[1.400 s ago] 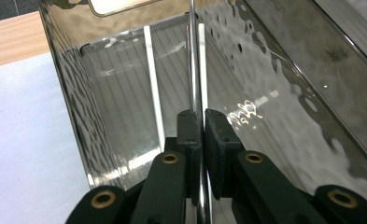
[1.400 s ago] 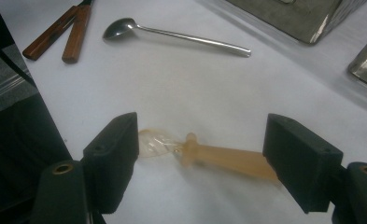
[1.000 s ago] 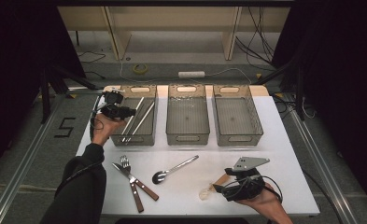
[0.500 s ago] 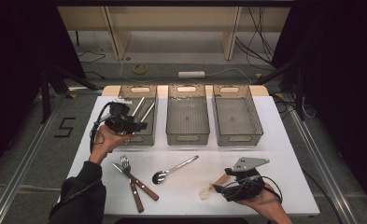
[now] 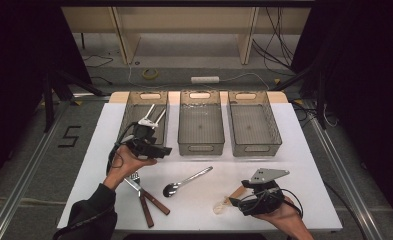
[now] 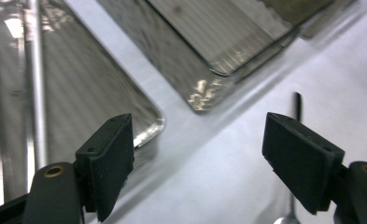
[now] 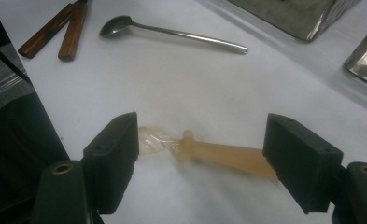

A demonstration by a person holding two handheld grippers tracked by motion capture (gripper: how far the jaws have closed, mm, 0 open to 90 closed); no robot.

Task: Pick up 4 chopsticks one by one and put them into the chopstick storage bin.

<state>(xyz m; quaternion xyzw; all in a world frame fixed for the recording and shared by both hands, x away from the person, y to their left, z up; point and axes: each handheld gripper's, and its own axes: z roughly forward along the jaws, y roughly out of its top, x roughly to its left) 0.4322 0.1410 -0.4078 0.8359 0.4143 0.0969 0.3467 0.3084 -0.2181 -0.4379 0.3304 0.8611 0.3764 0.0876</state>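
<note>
The job looks like sorting cutlery into bins. The left tool (image 5: 151, 150) has just been spreading its jaws, nothing between them, and hangs at the near end of the left bin (image 5: 129, 116), where metal pieces already lie. The right tool (image 5: 256, 200), at five o'clock on the tabletop (image 5: 304, 165), stands open around a translucent plastic utensil (image 7: 218, 153), seemingly lined up to pick it. A spoon (image 5: 186, 181) waits mid-table.
</note>
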